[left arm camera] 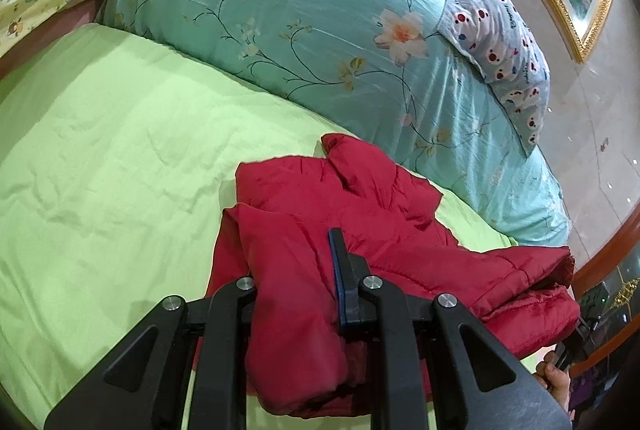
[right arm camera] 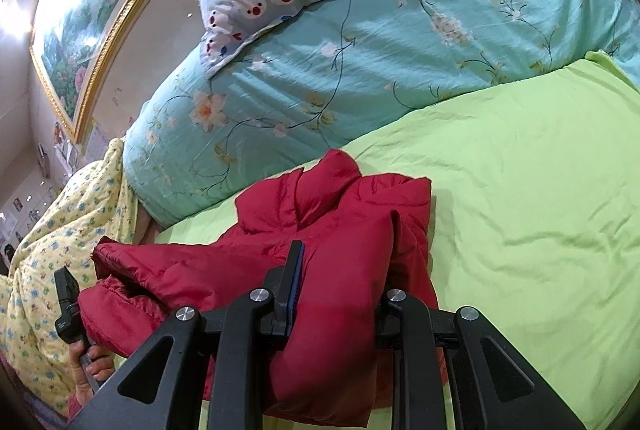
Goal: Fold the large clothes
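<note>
Left wrist view: your left tongs (left arm camera: 298, 294) are pinching a thick bunch of the red jacket (left arm camera: 360, 206), and only one finger (left arm camera: 340, 270) shows, the other buried under cloth. Right wrist view: your right tongs (right arm camera: 340, 294) are pinching a second bunch of the same jacket (right arm camera: 352, 214), again with one finger (right arm camera: 294, 270) in sight. The jacket lies on the green sheet (left arm camera: 100, 150) of the bed, near the blue flowered quilt (left arm camera: 280, 10), with the near part lifted by both grips.

Assessment of handling: the garment appears padded and quilted, so expect it to be soft, bulky and light for its size, springing back from a crease. The shell looks shiny, which suggests it may slip within a shallow grip. Nothing about it seems fragile.

Recommended hold: take a deep bite across a doubled edge or seam, not a single loose layer, and keep the two grips level so the padding folds evenly. The loose sleeve end (left arm camera: 560, 262) at the bed's edge may trail; tuck it in.
</note>
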Demonstrator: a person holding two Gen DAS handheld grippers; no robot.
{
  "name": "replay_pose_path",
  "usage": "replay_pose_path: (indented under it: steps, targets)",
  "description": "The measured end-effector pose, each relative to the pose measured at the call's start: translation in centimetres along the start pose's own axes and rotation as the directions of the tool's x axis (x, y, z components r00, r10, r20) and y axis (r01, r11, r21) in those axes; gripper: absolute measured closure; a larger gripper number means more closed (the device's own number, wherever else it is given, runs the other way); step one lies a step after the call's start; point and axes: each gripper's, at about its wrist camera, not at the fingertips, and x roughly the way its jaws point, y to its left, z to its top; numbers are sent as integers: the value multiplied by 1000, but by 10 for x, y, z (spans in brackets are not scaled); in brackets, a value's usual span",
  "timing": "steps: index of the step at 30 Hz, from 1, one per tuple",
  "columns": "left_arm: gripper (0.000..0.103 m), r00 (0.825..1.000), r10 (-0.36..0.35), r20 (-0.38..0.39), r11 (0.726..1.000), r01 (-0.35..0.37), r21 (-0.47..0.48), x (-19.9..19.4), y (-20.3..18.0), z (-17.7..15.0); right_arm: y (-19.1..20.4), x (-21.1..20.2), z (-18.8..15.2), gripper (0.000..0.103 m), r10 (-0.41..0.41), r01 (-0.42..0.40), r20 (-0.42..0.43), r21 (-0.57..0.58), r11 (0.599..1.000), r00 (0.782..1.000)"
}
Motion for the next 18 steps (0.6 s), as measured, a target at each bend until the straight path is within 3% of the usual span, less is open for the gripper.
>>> replay_pose_path:
  steps: [9, 18]
  targets:
    - [86, 998, 55, -2, 998, -55, 9, 45, -5, 24, -14, 43, 18, 81, -58, 57, 3, 61, 996, 998]
    - [83, 992, 116, -42, 993, -116, 1, 117, 6, 36, -35, 98, 25, 80, -120, 123, -30, 122, 985, 992]
